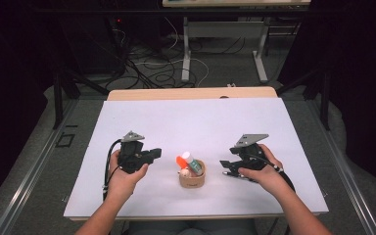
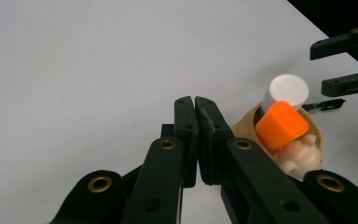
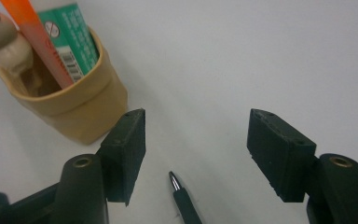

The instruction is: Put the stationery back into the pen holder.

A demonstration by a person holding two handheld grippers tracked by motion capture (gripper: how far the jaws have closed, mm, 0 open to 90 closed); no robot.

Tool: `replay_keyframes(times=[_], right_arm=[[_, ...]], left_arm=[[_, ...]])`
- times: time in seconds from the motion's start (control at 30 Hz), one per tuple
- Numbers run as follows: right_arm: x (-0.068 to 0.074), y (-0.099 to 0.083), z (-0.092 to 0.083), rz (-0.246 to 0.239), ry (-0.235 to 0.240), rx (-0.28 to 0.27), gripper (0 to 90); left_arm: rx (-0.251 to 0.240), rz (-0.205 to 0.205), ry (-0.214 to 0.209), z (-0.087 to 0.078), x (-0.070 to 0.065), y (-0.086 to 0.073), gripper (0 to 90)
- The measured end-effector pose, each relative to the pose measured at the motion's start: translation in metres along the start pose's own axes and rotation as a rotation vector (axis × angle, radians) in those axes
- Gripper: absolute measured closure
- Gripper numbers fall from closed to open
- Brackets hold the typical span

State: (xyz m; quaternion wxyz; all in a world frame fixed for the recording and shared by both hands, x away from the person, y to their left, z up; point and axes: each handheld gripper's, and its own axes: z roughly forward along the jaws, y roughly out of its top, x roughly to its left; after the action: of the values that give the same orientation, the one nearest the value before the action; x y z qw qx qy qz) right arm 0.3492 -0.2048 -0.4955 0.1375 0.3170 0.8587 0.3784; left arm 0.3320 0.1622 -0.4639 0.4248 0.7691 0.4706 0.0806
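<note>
A tan cup (image 1: 192, 179) stands near the table's front middle. It holds an orange-capped marker (image 2: 280, 124), a green tube with a white cap (image 3: 70, 35) and a small cream figure (image 2: 298, 156). My left gripper (image 1: 156, 153) is shut with nothing in it, its tips (image 2: 195, 100) just left of the cup (image 2: 244, 126). My right gripper (image 1: 223, 167) is open to the right of the cup (image 3: 74, 109). A dark pen (image 3: 186, 200) lies on the table between its spread jaws (image 3: 196, 128), tip pointing away.
The white tabletop (image 1: 191, 122) stretches bare behind the cup and both hands. Beyond the far edge are a table frame (image 1: 223, 36) and cables (image 1: 147, 66) on the floor. The right gripper's jaws (image 2: 345, 60) show past the cup in the left gripper view.
</note>
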Motion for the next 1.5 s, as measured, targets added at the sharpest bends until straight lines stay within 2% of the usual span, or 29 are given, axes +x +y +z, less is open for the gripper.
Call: replay_keyframes(times=[0.13,0.2,0.37,0.53,0.67,0.8,1.0,1.13,1.23,1.27,1.5], right_arm=[[0.001,0.000,0.001,-0.025,0.000,0.035,37.3],[0.001,0.000,0.000,-0.047,-0.013,0.081,37.6],[0.002,-0.003,0.004,-0.102,-0.012,0.150,38.6],[0.002,0.000,0.006,-0.155,-0.015,0.212,41.2],[0.003,0.002,0.009,-0.227,-0.014,0.264,43.0],[0.003,0.004,0.011,-0.259,-0.005,0.317,47.4],[0.004,0.003,0.013,-0.268,0.029,0.385,58.5],[0.003,-0.002,0.016,-0.296,0.051,0.452,63.8],[0.002,-0.006,0.016,-0.324,0.047,0.511,65.7],[0.000,-0.007,0.017,-0.351,0.045,0.514,66.1],[-0.004,-0.017,0.019,-0.349,0.052,0.561,68.1]], left_arm=[[0.002,-0.008,0.017,-0.003,0.007,-0.006,87.9],[0.004,-0.010,0.027,-0.003,0.010,-0.009,88.3],[0.020,-0.016,0.042,-0.005,0.016,-0.014,88.5],[0.028,-0.023,0.048,-0.005,0.017,-0.019,88.6],[0.026,-0.031,0.046,-0.003,0.019,-0.022,87.6],[0.025,-0.043,0.039,-0.001,0.019,-0.023,85.4],[0.035,-0.034,0.034,0.000,0.019,-0.023,81.6],[0.036,-0.047,0.033,0.000,0.021,-0.024,78.2],[0.026,-0.061,0.031,-0.001,0.023,-0.024,73.3],[0.024,-0.067,0.030,-0.001,0.023,-0.024,72.2],[0.028,-0.072,0.028,0.000,0.026,-0.025,64.0]])
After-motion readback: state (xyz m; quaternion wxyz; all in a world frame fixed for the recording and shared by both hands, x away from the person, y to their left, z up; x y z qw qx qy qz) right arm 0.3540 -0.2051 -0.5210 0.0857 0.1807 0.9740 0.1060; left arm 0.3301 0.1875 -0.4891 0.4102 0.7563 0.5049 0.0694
